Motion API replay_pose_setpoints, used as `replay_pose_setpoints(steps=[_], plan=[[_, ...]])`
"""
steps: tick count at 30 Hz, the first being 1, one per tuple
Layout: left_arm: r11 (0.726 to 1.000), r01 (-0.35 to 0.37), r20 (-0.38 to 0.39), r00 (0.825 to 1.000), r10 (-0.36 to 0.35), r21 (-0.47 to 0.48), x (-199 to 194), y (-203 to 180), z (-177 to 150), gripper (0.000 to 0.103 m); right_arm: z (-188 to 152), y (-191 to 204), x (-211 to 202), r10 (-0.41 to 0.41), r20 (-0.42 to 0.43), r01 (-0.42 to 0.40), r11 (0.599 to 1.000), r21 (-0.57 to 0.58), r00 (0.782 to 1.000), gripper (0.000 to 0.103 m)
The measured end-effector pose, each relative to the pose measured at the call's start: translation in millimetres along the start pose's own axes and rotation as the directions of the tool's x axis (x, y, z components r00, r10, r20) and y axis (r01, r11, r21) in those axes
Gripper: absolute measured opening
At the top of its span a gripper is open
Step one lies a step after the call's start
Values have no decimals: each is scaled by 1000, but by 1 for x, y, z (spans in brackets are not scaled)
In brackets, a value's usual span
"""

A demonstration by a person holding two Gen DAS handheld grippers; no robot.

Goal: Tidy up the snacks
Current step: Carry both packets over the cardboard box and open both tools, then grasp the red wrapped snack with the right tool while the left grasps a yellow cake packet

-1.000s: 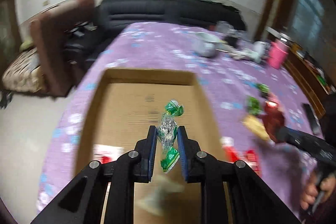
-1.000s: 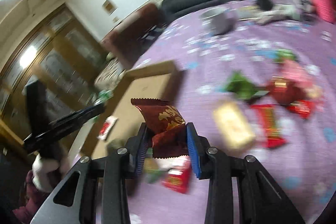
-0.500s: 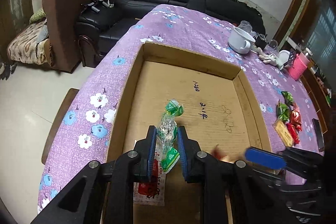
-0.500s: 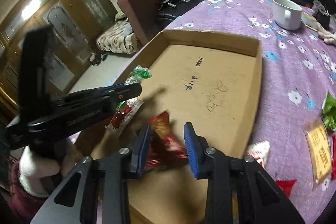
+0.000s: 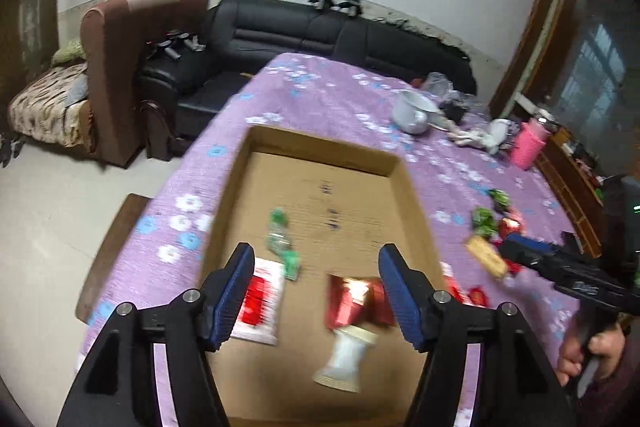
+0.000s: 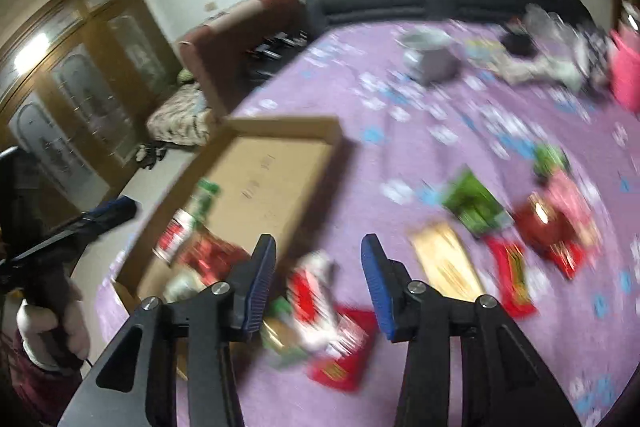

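The left gripper [image 5: 316, 291] is opening, nothing between its jaws; the green candy [image 5: 282, 243] lies below in the box [image 5: 320, 147], long axis running away from the gripper toward the far wall. The right gripper [image 6: 318, 283] is opening too, empty, hovering over loose packets [image 6: 316, 303] on the purple cloth [image 6: 400, 115] beside the box. Both look to be between drop and next pick. The right one, I'd guess, must settle over one packet and close; the blur hides which.
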State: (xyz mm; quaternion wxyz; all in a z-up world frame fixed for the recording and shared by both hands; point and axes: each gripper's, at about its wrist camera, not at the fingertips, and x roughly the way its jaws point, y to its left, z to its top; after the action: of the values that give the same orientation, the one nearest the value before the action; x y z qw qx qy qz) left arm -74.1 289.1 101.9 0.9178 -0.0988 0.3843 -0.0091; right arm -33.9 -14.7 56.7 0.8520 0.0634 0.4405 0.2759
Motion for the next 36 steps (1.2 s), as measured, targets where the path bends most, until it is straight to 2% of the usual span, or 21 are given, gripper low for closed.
replay_pose_setpoints(steps=[7,9,11,13,15,19,24,26,29,32,34,36], plan=[[993,78,-32,997,-76,88,-1,-50,-14,68,-33,-5,24,-43,-102,42,999,-6,994,43],[990,86,-40,996,-82,115,-2,-60,-17,68,-38,-3,35,-39,-123,40,999,3,992,35],[986,95,-55,995,-88,139,0,-72,-19,68,-40,-1,39,-55,-107,54,998,-16,993,34],[984,95,-57,995,-87,153,1,-82,-22,68,-41,1,39,-76,-105,73,997,-29,992,19],[982,101,-66,994,-91,162,4,-93,-22,68,-44,-8,35,-58,-106,59,998,3,993,17],[975,133,-107,988,-115,176,15,-116,-22,68,-54,-24,12,-92,-95,94,995,12,991,17],[966,179,-211,968,-138,189,55,-163,-23,68,-72,-63,-21,-145,-68,149,987,59,987,17],[971,165,-254,960,-118,173,85,-182,-22,68,-75,-81,-30,-169,-53,173,981,85,984,17],[984,133,-292,952,-92,122,123,-196,-17,68,-76,-104,-40,-152,-37,155,977,146,988,17],[992,79,-287,957,-48,98,147,-205,-13,68,-77,-116,-45,-133,-28,136,976,168,991,17],[991,20,-261,965,15,131,159,-216,-10,68,-78,-118,-45,-120,-24,122,978,170,993,17],[982,-25,-264,962,74,186,171,-225,-14,68,-77,-117,-45,-121,-21,122,979,163,992,17]])
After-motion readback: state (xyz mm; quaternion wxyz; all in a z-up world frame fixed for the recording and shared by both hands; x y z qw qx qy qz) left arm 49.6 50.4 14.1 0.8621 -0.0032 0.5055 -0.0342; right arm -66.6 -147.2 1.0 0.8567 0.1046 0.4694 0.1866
